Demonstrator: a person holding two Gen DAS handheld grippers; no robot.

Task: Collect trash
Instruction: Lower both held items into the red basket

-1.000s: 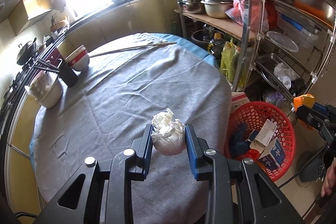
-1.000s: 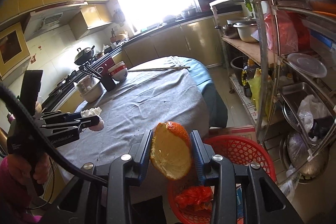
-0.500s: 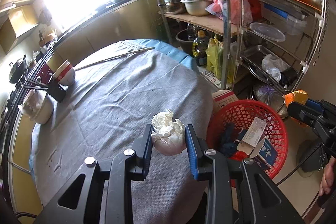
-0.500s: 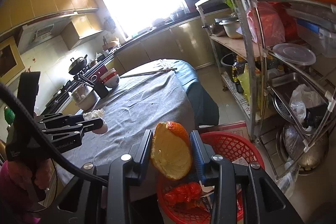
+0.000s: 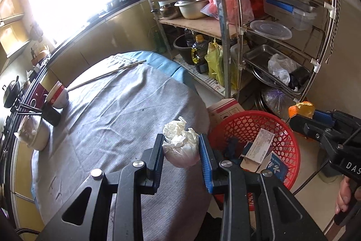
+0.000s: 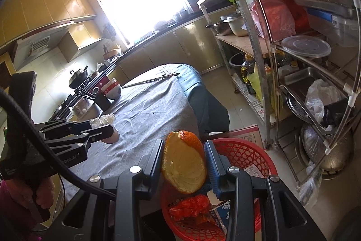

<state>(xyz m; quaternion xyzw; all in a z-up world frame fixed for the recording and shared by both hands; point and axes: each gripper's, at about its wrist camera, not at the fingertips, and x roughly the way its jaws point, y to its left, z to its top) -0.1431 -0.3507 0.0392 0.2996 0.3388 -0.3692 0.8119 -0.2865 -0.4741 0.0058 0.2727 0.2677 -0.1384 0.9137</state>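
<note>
My left gripper is shut on a paper cup stuffed with crumpled white tissue, held over the near right edge of the grey-clothed table. My right gripper is shut on a piece of orange peel, held above the red mesh basket on the floor beside the table. The basket also shows in the left wrist view, holding a carton and other trash, with the right gripper and peel at its far right. The left gripper with the cup shows in the right wrist view.
On the table's far left stand bowls, a dark holder and a white bowl; chopsticks lie at the back. A cardboard box sits behind the basket. A metal shelf rack with pots stands to the right.
Both grippers have moved right and toward the basket with their loads. The basket now lies closer to the left gripper and more directly under the right gripper.
</note>
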